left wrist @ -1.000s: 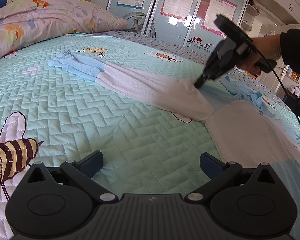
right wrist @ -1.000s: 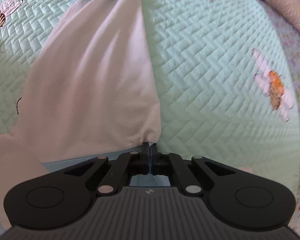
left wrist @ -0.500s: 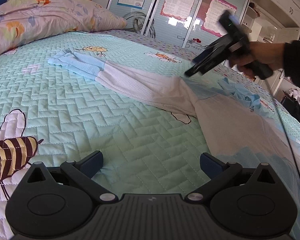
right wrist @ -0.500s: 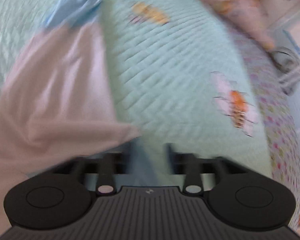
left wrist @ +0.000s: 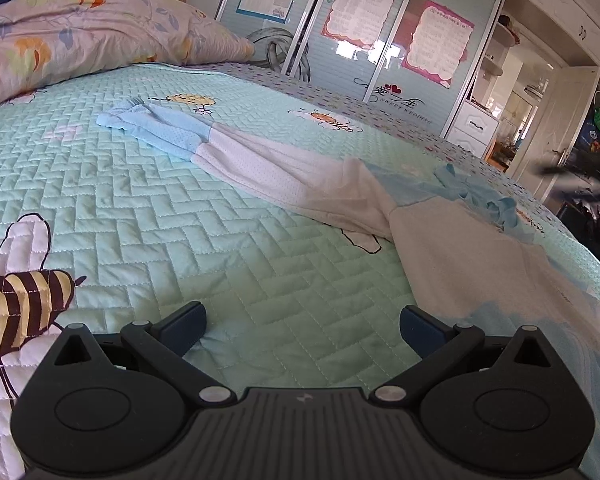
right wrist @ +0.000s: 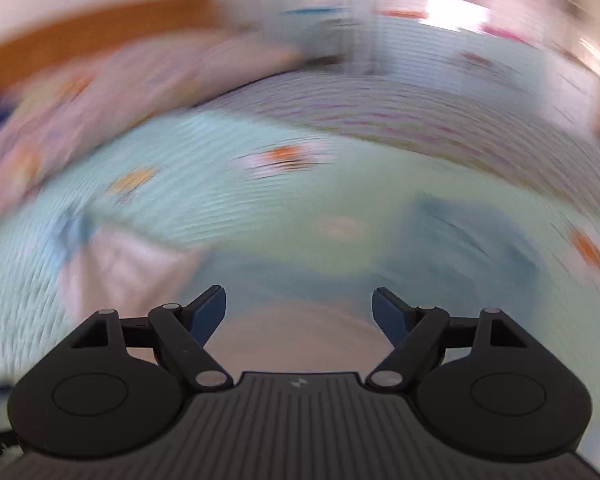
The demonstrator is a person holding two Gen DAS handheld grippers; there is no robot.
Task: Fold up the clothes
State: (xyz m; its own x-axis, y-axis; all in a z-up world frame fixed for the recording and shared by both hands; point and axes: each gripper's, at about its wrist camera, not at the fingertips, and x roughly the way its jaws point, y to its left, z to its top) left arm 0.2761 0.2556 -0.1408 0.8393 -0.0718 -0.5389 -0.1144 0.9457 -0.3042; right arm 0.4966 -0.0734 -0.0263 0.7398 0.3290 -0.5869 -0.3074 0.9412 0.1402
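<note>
The left gripper (left wrist: 302,330) hovers with fingers wide and empty; the white and blue garment (left wrist: 300,176) lies ahead on the bed (left wrist: 140,208). The right gripper (right wrist: 299,310) is opening, nothing between its fingers; its view is blurred.

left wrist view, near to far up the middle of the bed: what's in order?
Left tongs, open with nothing between them → bare quilted bedspread → white and blue garment lying stretched across the bed → bee print → wardrobe doors with posters.
</note>
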